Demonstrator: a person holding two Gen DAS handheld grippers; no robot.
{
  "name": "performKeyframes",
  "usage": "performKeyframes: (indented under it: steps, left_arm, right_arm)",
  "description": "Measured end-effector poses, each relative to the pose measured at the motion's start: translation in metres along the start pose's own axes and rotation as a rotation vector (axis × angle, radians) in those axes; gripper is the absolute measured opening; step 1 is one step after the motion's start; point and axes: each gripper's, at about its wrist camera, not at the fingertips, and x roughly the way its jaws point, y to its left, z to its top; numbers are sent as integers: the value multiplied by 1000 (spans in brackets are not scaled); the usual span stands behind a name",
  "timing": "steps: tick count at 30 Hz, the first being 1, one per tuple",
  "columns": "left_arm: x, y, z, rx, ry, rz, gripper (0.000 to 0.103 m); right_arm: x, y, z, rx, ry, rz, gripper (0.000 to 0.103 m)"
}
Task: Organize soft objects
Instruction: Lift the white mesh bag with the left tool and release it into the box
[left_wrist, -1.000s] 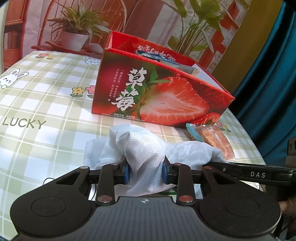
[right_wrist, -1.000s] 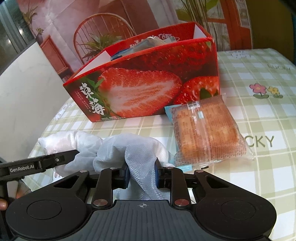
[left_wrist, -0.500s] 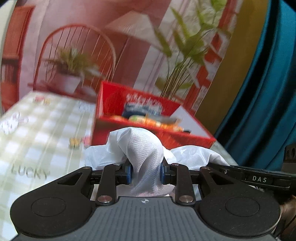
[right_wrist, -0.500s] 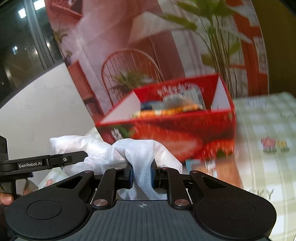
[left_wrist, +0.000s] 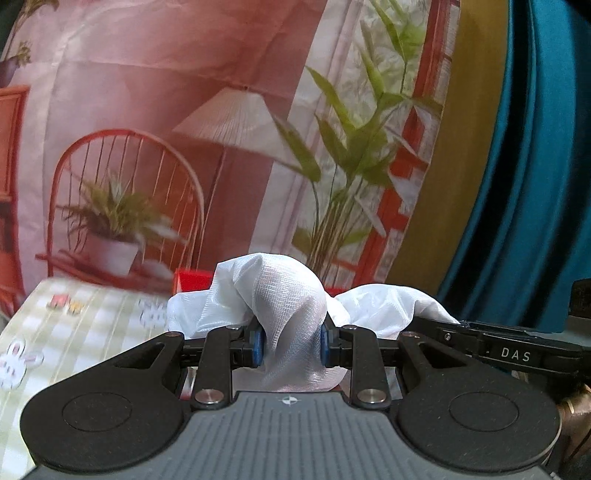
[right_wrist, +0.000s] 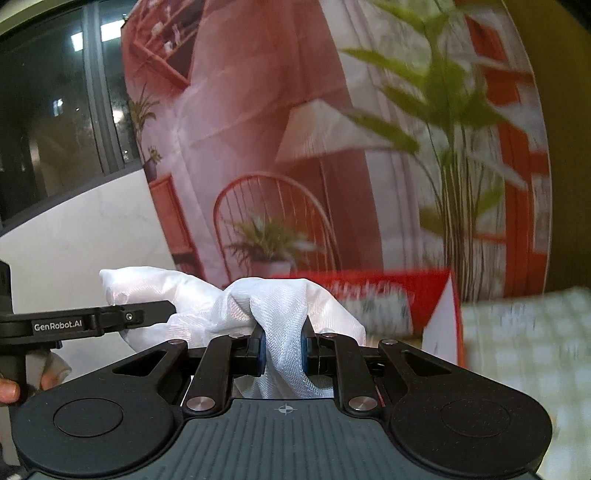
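Item: white mesh cloth, soft, bunched, carried in the air above the desk between two hand-held grippers.

Left gripper: jaws narrowed onto a thick fold of the cloth, blue pads pressing it from both sides.

Right gripper: jaws nearly closed, pinching a thinner twist of the same cloth; the right jaws have just been closing, cloth between them.

Red box: beyond the cloth, lower, open-topped, contents blurred.

Step in hand: two-handed lift and carry of the cloth, judged.

Next move likely calls for: keeping both grips firm, bringing the bundle over the box opening, lowering before release.
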Motion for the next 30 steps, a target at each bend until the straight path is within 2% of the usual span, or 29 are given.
performKeyframes:
  steps: [7, 9, 13, 18, 23, 25, 27, 29, 30]
  left_arm:
    - [41, 2, 35, -15, -87, 22, 30]
    - [57, 1, 36, 5, -72, 54, 30]
    - [86, 6, 23, 9, 21, 99, 30]
    - [107, 17, -1, -1, 109, 115, 30]
    - [118, 29, -5, -22, 125, 117, 34]
    - [122, 33, -2, -36, 129, 122, 45]
    - [123, 36, 0, -39, 129, 122, 54]
    - [121, 38, 2, -28, 127, 130, 59]
    - [118, 38, 1, -20, 119, 143, 62]
  right_arm:
    - [35, -11, 47, -111, -130, -78, 15]
    - [48, -13, 49, -142, -149, -110, 15]
    - [80, -25, 40, -110, -76, -139, 15]
    - [106, -40, 9, -62, 34, -149, 15]
    - [121, -45, -2, -71, 79, -166, 17]
    - [127, -47, -1, -72, 88, -183, 27]
    - [131, -50, 0, -70, 93, -209, 31]
    - [129, -52, 0, -67, 86, -230, 41]
    - [127, -53, 0, -66, 82, -236, 51]
